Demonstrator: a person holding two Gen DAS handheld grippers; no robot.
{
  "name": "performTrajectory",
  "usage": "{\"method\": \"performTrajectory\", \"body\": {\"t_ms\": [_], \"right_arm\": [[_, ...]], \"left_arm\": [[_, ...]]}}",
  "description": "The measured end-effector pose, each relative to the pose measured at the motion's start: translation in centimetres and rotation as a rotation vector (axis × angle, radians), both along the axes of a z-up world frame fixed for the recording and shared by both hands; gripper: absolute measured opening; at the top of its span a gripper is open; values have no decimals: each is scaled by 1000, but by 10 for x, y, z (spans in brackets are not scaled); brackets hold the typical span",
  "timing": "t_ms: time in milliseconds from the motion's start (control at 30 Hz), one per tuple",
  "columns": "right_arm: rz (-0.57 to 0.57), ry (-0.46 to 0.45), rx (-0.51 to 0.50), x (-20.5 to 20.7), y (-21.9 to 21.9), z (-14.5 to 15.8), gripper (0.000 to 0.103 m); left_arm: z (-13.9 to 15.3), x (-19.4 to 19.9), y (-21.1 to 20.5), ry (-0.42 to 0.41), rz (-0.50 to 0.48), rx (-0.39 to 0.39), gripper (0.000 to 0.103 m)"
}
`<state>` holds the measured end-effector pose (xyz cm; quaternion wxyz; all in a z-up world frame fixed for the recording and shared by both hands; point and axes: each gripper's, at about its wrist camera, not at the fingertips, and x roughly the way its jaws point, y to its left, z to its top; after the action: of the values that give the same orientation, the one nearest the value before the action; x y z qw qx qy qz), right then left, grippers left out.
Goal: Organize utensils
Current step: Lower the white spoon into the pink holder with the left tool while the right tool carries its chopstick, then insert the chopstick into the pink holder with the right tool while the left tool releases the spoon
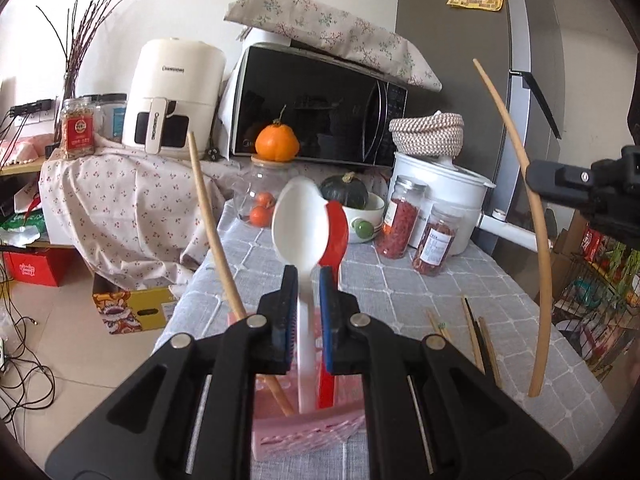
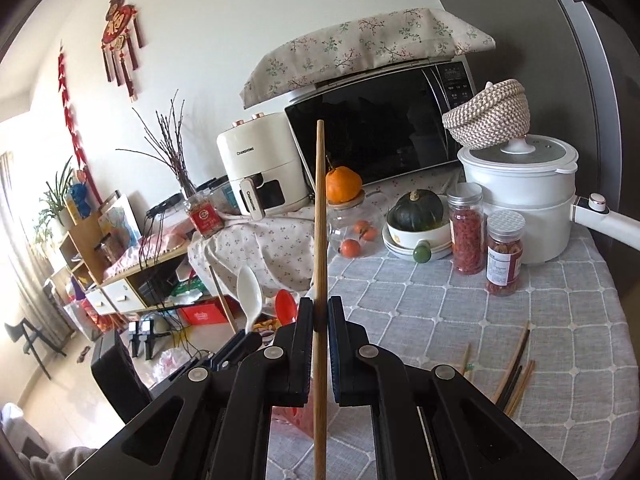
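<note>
My left gripper (image 1: 309, 280) is shut on the handle of a white spoon (image 1: 296, 216). The spoon stands upright, bowl up, with its lower end inside a pink basket (image 1: 308, 436) at the table's near left. A red spoon (image 1: 336, 232) and a wooden chopstick (image 1: 212, 236) also stand in that basket. My right gripper (image 2: 320, 308) is shut on another wooden chopstick (image 2: 320, 220), held upright to the right of the basket; this gripper (image 1: 538, 178) and its chopstick (image 1: 538, 240) show in the left wrist view too. Several loose chopsticks (image 2: 516, 372) lie on the grey checked cloth.
Two jars of red dried food (image 2: 466, 228), a white pot (image 2: 528, 208) with a woven basket on top, a bowl holding a dark squash (image 2: 418, 220) and a glass jar with oranges (image 2: 352, 236) line the far side. A microwave (image 2: 376, 136) stands behind. The table's left edge drops to the floor.
</note>
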<state>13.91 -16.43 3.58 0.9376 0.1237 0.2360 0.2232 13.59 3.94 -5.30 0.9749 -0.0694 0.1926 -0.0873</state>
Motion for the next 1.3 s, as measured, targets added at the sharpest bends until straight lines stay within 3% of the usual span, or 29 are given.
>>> {"method": "performTrajectory", "body": {"t_ms": [100,200,367,500,733,1067,1167,1300], "right_arm": [[-10,-4,-1,-1,1,0,7],[-30,-9,-6,-1,2,-2,7],[-75,-36,28,0,11,-1,7],[-88,-73,50,0,35,-1,7],[-106,-160,62,11,81,11,7],[-127,-73,-35,33,112,-32,8],[-73,9,-85,39,114,-38,11],[-56,52,-182,33,106,-32,17]], "left_arm": [[2,-4,-1,58,-43,-16,11],[22,-13,4,89,-60,-70,16],[56,-19,35,139,-1,-192,43],[59,-5,55,214,52,-144,44],[29,15,94,402,102,-301,44],[23,20,100,444,93,-351,47],[26,18,100,445,77,-386,54],[30,16,91,445,86,-367,55]]}}
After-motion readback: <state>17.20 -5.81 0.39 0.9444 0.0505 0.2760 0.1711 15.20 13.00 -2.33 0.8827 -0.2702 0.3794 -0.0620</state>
